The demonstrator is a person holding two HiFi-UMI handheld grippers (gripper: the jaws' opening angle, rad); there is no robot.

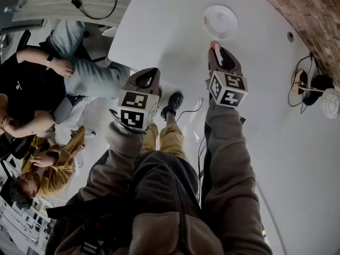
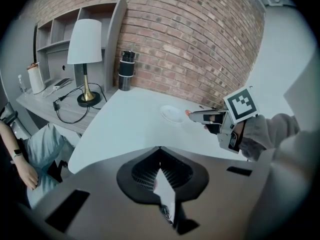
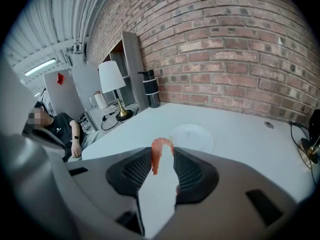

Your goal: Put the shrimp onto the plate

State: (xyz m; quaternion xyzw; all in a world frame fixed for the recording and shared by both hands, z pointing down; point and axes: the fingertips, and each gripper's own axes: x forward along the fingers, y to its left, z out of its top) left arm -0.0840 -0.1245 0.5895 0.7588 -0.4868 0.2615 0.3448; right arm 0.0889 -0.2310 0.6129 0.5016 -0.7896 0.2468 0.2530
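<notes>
Already the pickup is judged done: the shrimp (image 3: 159,150) is pinched between the pads of the right gripper (image 3: 163,159), its curled pink body sticking up past the jaw tips, so these tongs are held fairly wide around it. From the head view, the shrimp (image 1: 214,44) is seen at the tip of the right gripper (image 1: 215,49), just short of the near rim of the plate (image 1: 220,21) and not yet over it. The plate (image 3: 193,137) is shown bare, with nothing laid on it. What is left, by this reading, is the last short carry over the plate and the release. How high the shrimp is held above the white table (image 1: 159,36) cannot be told exactly.

The left gripper (image 2: 160,151) is kept back near the table's edge; its jaw tips are brought together and nothing is caught between them, so no part in the task is taken by it.

By count, one shrimp, one plate and two grippers are seen. One table lamp (image 2: 85,49) and one dark flask (image 2: 126,70) are placed at the far side by the brick wall, well apart from the plate.
</notes>
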